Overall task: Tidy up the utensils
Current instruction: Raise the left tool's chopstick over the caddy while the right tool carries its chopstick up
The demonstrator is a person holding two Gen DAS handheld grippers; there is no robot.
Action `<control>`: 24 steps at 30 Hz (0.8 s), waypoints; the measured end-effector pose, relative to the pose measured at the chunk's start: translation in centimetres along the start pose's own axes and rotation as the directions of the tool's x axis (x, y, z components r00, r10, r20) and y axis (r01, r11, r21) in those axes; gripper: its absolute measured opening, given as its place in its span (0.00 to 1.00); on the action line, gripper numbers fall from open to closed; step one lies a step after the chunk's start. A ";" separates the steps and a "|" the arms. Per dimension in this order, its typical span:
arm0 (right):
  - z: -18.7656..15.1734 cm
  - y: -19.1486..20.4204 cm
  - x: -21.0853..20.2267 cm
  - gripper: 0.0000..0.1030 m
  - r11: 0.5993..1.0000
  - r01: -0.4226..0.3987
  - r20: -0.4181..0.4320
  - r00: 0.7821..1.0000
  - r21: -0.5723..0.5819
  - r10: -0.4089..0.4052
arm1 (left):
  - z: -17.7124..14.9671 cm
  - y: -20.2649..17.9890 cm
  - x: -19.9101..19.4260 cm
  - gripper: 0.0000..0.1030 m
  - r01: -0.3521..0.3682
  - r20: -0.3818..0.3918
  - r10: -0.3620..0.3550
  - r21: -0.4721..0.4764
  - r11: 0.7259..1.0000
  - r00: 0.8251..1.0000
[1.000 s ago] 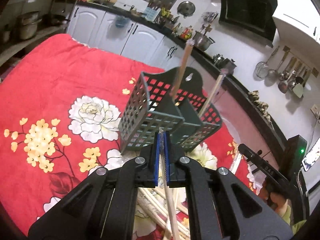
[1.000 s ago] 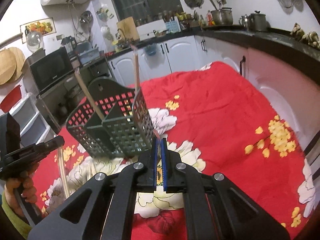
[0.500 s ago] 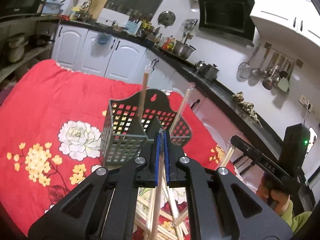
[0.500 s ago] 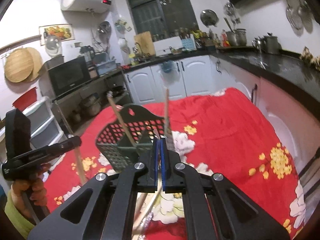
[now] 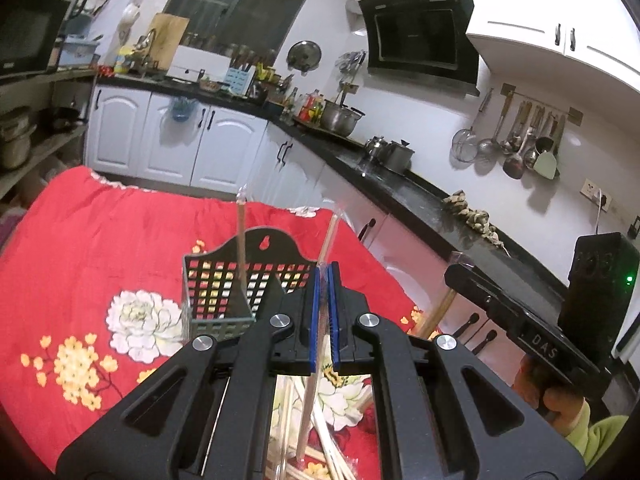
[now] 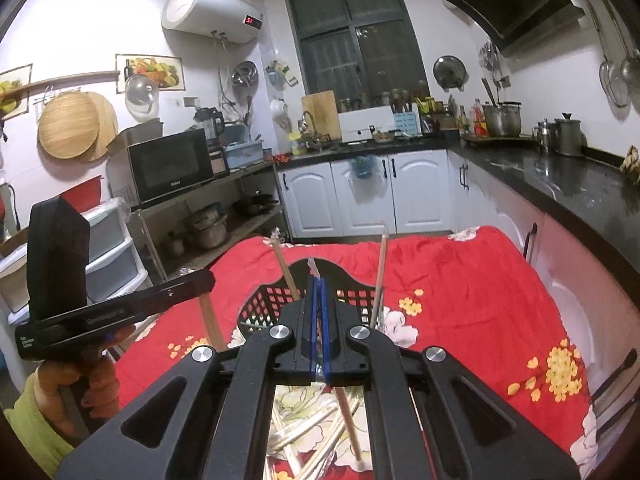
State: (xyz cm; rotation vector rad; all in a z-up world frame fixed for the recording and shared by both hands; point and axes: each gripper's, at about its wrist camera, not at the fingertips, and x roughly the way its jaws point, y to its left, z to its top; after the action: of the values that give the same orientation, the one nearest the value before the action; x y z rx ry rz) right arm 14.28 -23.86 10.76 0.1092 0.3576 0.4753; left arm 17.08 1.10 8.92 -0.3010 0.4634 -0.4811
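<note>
Both hand-held grippers, left gripper point(image 5: 321, 280) and right gripper point(image 6: 318, 292), are raised side by side with jaws pinched nearly closed (each nipping a thin stick).

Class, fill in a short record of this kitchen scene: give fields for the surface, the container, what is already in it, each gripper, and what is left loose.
Surface: red floral tablecloth
Container: dark plastic lattice utensil basket, upright on the cloth
In basket: two wrapped wooden chopsticks, standing
Left gripper: shut on a wrapped chopstick
Right gripper: shut on a wrapped chopstick
Loose: pile of wrapped chopsticks on the cloth below the grippers
</note>
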 end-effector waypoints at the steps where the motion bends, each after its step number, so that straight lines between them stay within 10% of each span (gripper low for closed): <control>1: 0.1 0.1 0.0 0.02 1.000 -0.001 0.004 1.000 -0.003 0.001 | 0.2 -0.2 0.0 0.02 0.002 0.004 -0.002 0.006 1.000 1.000; 24: 7.4 2.3 -0.9 0.02 0.997 -0.023 0.171 0.985 -0.073 0.035 | 8.3 -2.3 -2.1 0.02 -0.055 0.181 0.034 0.114 0.992 0.983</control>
State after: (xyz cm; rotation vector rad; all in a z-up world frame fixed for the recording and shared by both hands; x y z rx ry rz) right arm 15.25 -22.42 18.35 0.0863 0.1700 0.5034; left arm 18.68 1.60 17.59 -0.2160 0.2648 -0.4319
